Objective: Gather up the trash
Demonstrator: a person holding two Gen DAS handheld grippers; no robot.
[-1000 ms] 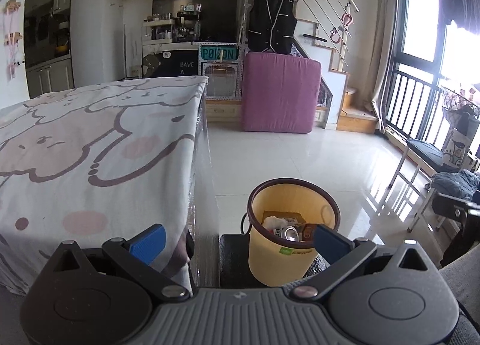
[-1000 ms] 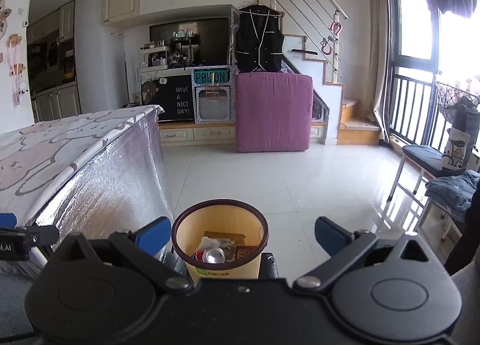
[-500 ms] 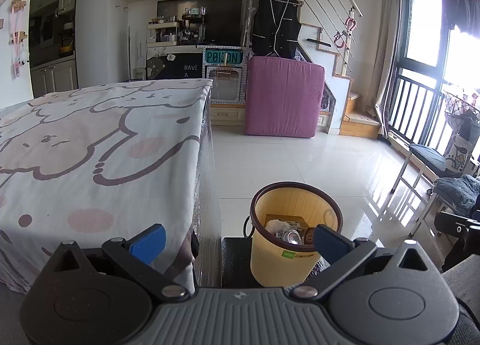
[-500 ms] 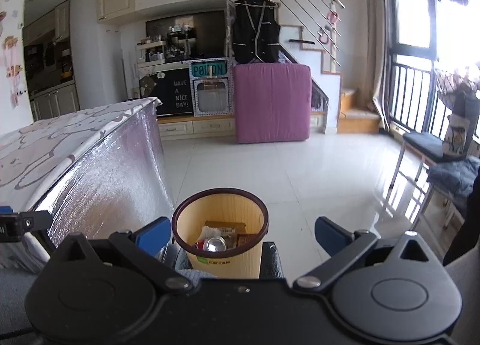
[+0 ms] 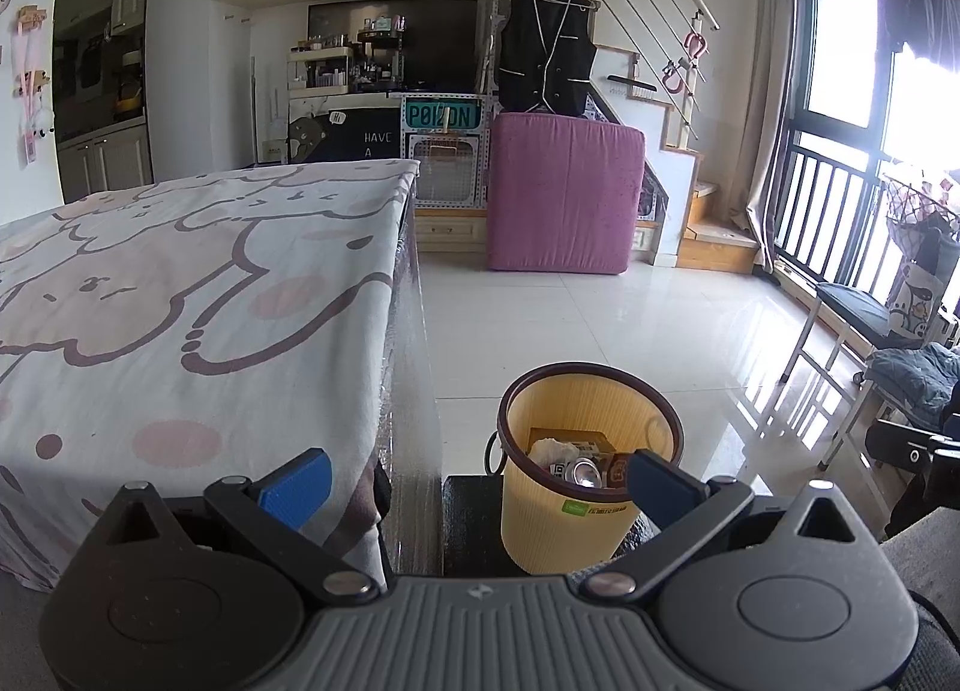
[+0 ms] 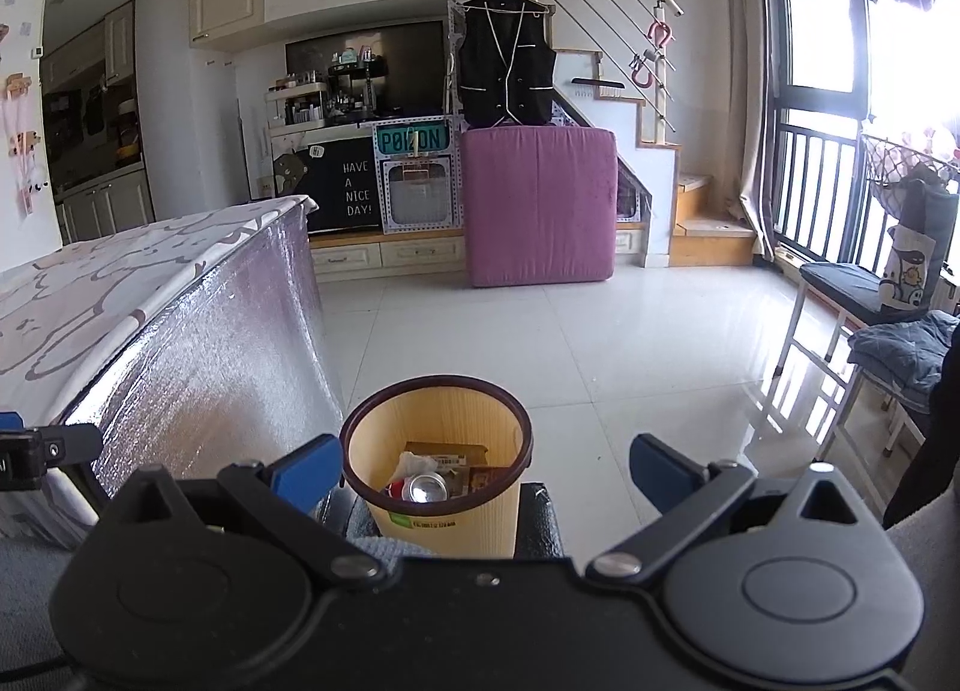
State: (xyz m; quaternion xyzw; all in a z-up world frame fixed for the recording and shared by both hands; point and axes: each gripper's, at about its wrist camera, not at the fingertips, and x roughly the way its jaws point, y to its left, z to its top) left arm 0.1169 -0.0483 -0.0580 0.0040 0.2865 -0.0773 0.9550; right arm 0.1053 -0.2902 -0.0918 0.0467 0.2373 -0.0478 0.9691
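A yellow trash bin (image 5: 567, 517) with a dark brown rim stands on a black stand beside the table; it also shows in the right wrist view (image 6: 444, 514). Inside lie a soda can (image 6: 427, 488), white crumpled paper (image 6: 413, 464) and a brown carton (image 6: 445, 452). My left gripper (image 5: 477, 478) is open and empty, hovering above and behind the bin. My right gripper (image 6: 485, 466) is open and empty, its jaws spread to either side of the bin, above it.
A table (image 5: 180, 295) with a cartoon-print cloth stands at the left, its side wrapped in silver foil (image 6: 222, 355). A purple cushion block (image 6: 540, 205) stands by the stairs. A chair (image 6: 864, 295) with clothes stands at the right by the window railing. White tile floor (image 6: 600, 343) lies ahead.
Both grippers have risen and drawn back slightly, so the bin sits a little lower in view. Both stay open and empty.
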